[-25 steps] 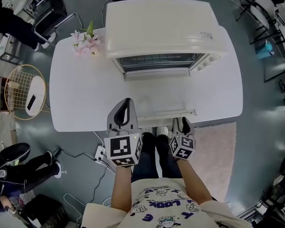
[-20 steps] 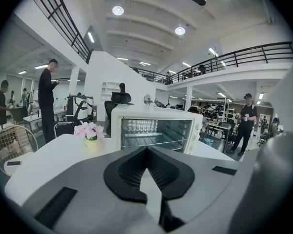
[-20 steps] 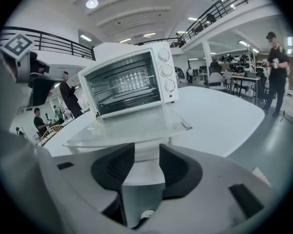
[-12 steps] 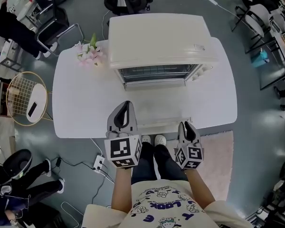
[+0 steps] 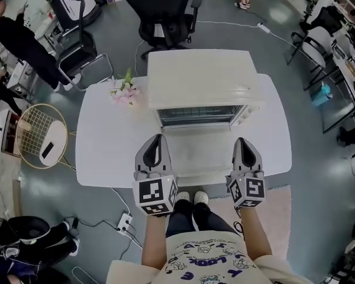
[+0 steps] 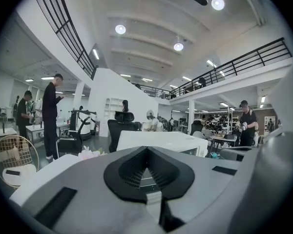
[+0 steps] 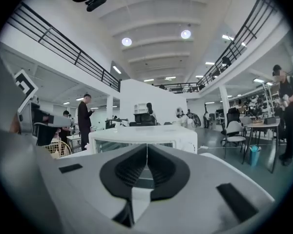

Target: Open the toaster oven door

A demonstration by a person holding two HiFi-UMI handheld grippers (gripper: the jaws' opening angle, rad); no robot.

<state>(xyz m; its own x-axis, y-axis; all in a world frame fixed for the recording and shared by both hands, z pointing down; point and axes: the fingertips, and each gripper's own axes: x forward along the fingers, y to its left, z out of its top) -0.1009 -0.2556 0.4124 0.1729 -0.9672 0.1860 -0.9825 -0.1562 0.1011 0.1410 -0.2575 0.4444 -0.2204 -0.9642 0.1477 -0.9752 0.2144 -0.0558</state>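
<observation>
My left gripper (image 5: 158, 138), smooth grey plastic with ribbed black pads, has its jaws pressed together on nothing; in the left gripper view the pads meet at the tip (image 6: 146, 148). My right gripper (image 5: 244, 141), built the same, has just been closing, and its jaws now meet with nothing between them (image 7: 146, 145). Both hang over the near edge of the glossy white table with rounded corners (image 5: 106, 147).

The boxy cream toaster oven with softened edges (image 5: 201, 76) sits against the middle of the far edge. Its clear glass door (image 5: 201, 149) lies dropped flat toward the near edge between my grippers. It is so pale against the tabletop that I cannot trace its outline or its handle. Thin wire rack lines show in the mouth; the knobs at the front right are too small to read.

A soft bunch of pink flowers (image 5: 124, 90) stands near the far left corner. In both gripper views my own grey housings cover the lower half, hiding the door and most of the table; only the oven's top shows (image 7: 141, 136).
</observation>
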